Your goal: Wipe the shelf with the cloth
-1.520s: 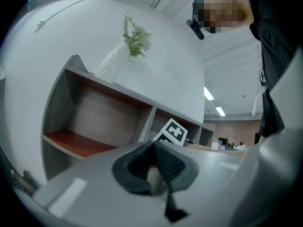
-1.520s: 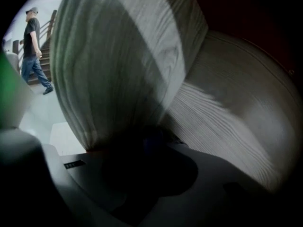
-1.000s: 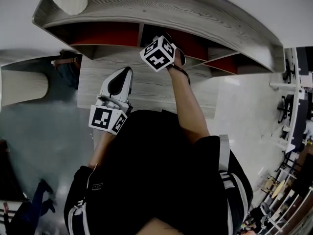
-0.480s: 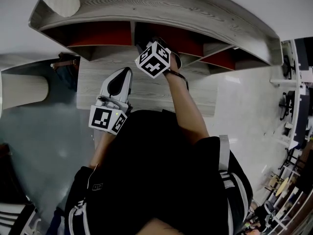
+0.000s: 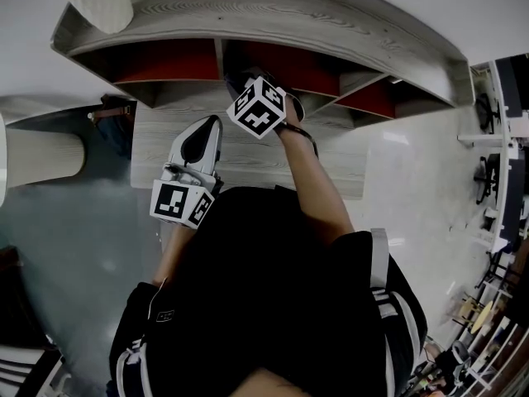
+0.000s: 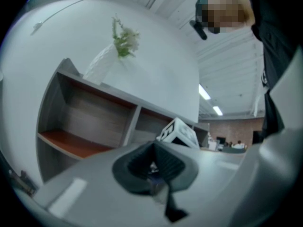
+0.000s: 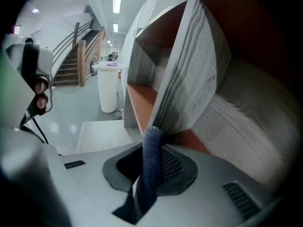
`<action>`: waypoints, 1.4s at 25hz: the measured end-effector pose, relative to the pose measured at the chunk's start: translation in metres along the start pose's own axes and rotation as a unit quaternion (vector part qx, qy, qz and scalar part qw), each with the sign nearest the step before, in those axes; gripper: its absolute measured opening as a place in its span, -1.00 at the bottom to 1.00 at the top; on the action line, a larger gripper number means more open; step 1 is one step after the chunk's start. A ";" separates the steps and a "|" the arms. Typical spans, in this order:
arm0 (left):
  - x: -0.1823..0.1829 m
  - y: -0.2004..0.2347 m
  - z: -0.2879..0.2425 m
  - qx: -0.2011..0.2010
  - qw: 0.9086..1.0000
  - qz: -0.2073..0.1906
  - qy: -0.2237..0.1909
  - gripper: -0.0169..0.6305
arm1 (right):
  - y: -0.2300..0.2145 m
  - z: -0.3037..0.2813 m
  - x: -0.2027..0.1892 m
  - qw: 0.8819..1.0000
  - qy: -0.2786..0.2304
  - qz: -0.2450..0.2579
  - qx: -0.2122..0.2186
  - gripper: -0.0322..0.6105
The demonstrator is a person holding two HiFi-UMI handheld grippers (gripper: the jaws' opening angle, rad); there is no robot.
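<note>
1. This is a big bright room with a shiny pale floor [image 5: 413, 188]. A long gray wood shelf [image 5: 273, 11] with red insides is built along a white wall.
2. On top of the shelf, at its left end, stands a white vase [image 6: 100, 64] with a little green plant [image 6: 124, 38] in it.
3. Far to the left of the shelf, a white round stand [image 7: 109, 86] sits on the floor, and stairs [image 7: 71, 56] go up behind it.
4. Below the shelf is a flat gray wood ledge [image 5: 248, 151].
5. The left gripper [image 5: 213, 124] hangs over that ledge, below the left part of the shelf and not touching it. Its jaws are closed together with nothing between them.
6. The person wears a black top and reaches the right arm [image 5: 318, 188] up to the middle of the shelf.
7. The right gripper [image 7: 147, 174] pokes into the middle box of the shelf. Its marker cube [image 5: 258, 106] sits just in front of that box.
8. The right jaws are pinched tight on a dark blue cloth [image 7: 152, 145].
9. The cloth sticks up like a fat roll. Its top end is right at the bottom of the gray wood wall [image 7: 194, 74] that splits the shelf, just above the red shelf floor [image 7: 142, 103].
</note>
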State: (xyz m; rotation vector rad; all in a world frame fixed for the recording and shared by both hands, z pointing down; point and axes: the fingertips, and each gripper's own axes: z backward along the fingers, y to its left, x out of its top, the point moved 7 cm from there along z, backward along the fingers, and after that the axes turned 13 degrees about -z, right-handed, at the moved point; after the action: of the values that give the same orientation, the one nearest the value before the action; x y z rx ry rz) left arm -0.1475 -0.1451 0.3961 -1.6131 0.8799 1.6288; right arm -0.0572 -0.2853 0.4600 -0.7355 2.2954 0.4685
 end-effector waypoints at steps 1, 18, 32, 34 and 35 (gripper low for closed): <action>0.001 0.001 0.000 0.002 1.000 0.000 -0.001 -0.93 | 0.002 0.002 -0.002 1.000 -0.003 -0.004 0.005 -0.73; -0.002 -0.012 -0.012 0.000 1.000 0.001 0.004 -0.93 | 0.023 0.065 -0.060 0.974 -0.132 -0.184 0.034 -0.73; -0.007 -0.058 -0.025 -0.023 1.000 -0.015 0.015 -0.94 | 0.005 0.156 -0.100 0.907 -0.289 -0.296 -0.076 -0.73; -0.008 -0.062 -0.026 -0.025 0.999 -0.015 0.016 -0.94 | 0.006 0.163 -0.105 0.904 -0.296 -0.298 -0.080 -0.73; -0.008 -0.063 -0.026 -0.026 0.999 -0.016 0.017 -0.93 | 0.007 0.165 -0.107 0.902 -0.300 -0.298 -0.082 -0.73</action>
State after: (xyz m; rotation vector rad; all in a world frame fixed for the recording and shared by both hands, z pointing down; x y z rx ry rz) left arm -0.0802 -0.1327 0.4036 -1.6853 0.8310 1.6183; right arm 0.0857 -0.1562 0.4178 -1.1395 1.3801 0.5070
